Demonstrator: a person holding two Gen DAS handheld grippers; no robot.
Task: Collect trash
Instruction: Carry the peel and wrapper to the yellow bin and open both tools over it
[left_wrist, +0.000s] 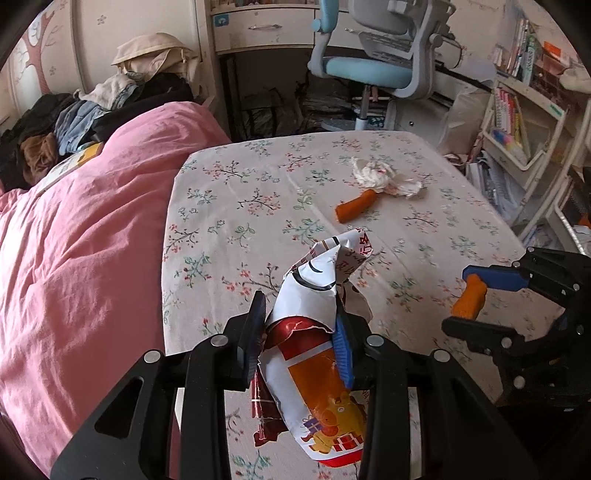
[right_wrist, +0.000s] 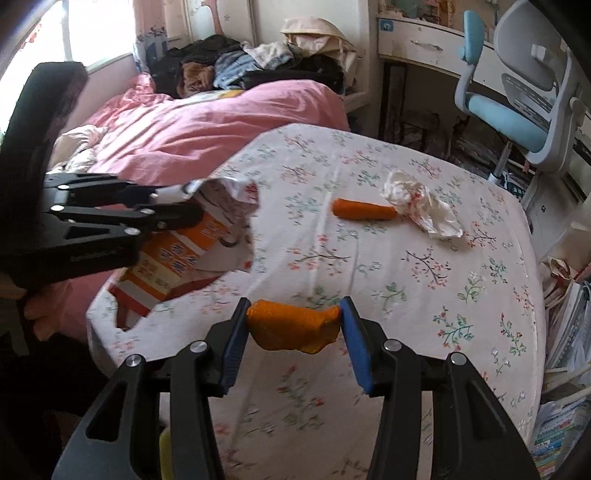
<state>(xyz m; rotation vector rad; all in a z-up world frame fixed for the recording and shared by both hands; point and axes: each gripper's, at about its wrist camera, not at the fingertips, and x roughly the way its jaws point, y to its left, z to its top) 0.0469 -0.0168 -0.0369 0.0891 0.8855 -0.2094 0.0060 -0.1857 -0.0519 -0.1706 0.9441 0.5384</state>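
Observation:
My left gripper (left_wrist: 301, 317) is shut on a torn snack bag (left_wrist: 317, 369), white, red and orange, held above the near left part of the floral table (left_wrist: 258, 206). It also shows in the right wrist view (right_wrist: 184, 236). My right gripper (right_wrist: 293, 314) is shut on an orange peel piece (right_wrist: 291, 328), held above the table; it shows in the left wrist view (left_wrist: 469, 299). A second orange piece (left_wrist: 356, 205) lies on the table against a crumpled white tissue (left_wrist: 384, 177); both show in the right wrist view (right_wrist: 364, 209), (right_wrist: 421, 208).
A bed with a pink duvet (left_wrist: 85, 240) and a pile of clothes (left_wrist: 92, 110) borders the table's left side. A blue desk chair (left_wrist: 373, 55) stands beyond the far edge. White shelves with books (left_wrist: 524, 122) stand to the right.

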